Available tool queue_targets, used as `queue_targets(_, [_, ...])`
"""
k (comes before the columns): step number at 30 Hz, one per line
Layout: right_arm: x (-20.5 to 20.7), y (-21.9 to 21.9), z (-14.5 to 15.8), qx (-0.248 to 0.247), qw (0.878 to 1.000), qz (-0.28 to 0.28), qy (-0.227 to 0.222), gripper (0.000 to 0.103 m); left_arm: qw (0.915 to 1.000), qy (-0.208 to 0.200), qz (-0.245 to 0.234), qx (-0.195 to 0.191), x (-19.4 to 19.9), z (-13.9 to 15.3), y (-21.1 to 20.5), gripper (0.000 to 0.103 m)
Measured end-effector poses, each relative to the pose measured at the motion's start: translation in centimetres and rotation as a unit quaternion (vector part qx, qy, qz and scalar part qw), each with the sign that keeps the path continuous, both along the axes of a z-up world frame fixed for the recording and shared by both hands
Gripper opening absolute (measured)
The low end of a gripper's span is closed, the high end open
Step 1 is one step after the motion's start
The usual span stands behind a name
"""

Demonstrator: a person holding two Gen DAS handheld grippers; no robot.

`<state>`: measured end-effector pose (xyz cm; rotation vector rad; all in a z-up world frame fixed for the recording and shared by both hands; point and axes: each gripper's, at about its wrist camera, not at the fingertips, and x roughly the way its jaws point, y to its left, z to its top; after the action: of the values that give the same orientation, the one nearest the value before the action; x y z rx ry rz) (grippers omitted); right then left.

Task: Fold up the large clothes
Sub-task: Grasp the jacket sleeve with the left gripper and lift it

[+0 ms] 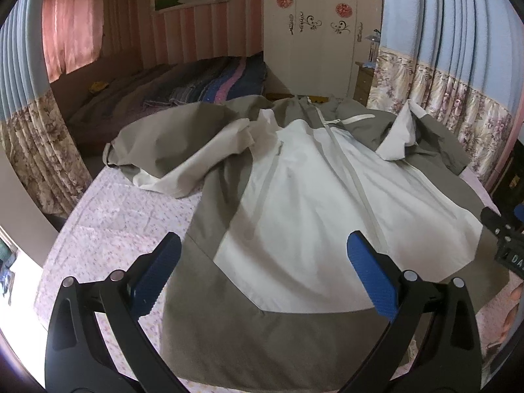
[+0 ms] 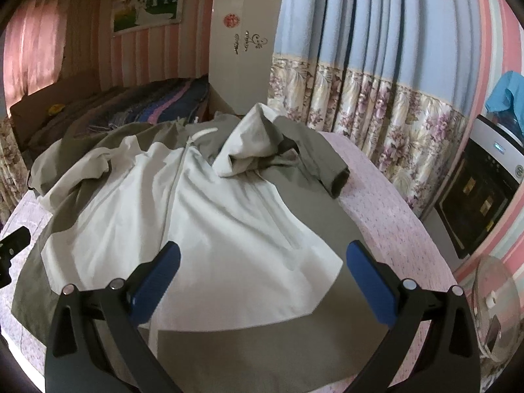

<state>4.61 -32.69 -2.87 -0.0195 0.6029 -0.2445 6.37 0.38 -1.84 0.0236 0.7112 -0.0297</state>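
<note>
Item: one large jacket [image 1: 294,190], olive-grey with white front panels, zip closed. Location: spread front-up on the pink-patterned bed [image 1: 108,229], hem toward me, collar at the far end.

Condition of item: body lies roughly flat, with soft ridges across the white panels. Sleeve on my left [image 1: 170,150] is flung outward and rumpled. Sleeve on my right [image 2: 314,160] is bunched near the shoulder, cuff lying out toward the bed's edge. No fold made in the body that I can see.

My left tongs [image 1: 263,268]: spread wide, holding nothing, poised above the hem near its left corner.

My right tongs [image 2: 263,271]: spread wide, holding nothing, poised above the hem toward its right side.

Progress, by my estimate: early. Done: garment laid out face-up. Outstanding: straighten and bring in both sleeves, smooth the panels, fold the sides inward, fold hem toward collar.

Background: dark bedding [image 1: 203,82] beyond, white wardrobe [image 1: 314,32], floral curtains [image 2: 376,114].
</note>
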Motion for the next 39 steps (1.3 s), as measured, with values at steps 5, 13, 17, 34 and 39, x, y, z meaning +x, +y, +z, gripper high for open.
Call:
queue_targets(5, [1.3, 0.0, 1.4, -0.027, 0.999, 0.032, -0.025, 0.101, 0.9997, -0.006, 0.023, 0.000, 1.3, 0.8, 2.1, 0.100])
queue_targets(13, [7.1, -0.1, 0.7, -0.002, 0.995, 0.096, 0.025, 0.101, 0.9957, 0.014, 0.086, -0.031, 7.0, -0.3, 7.6, 0.100])
queue_targets(17, [8.8, 0.9, 1.9, -0.076, 0.994, 0.075, -0.003, 0.101, 0.9865, 0.020, 0.143, -0.077, 10.0, -0.6, 12.9, 0.100])
queue_targets(34, [15.7, 0.5, -0.3, -0.045, 0.996, 0.060, 0.047, 0.101, 0.9532, 0.115, 0.184, -0.210, 26.1, -8.1, 25.3, 0.069])
queue_targets(39, [15.8, 0.6, 0.0, -0.050, 0.996, 0.054, 0.046, 0.101, 0.9559, 0.119, 0.179, -0.200, 29.0, -8.8, 25.9, 0.005])
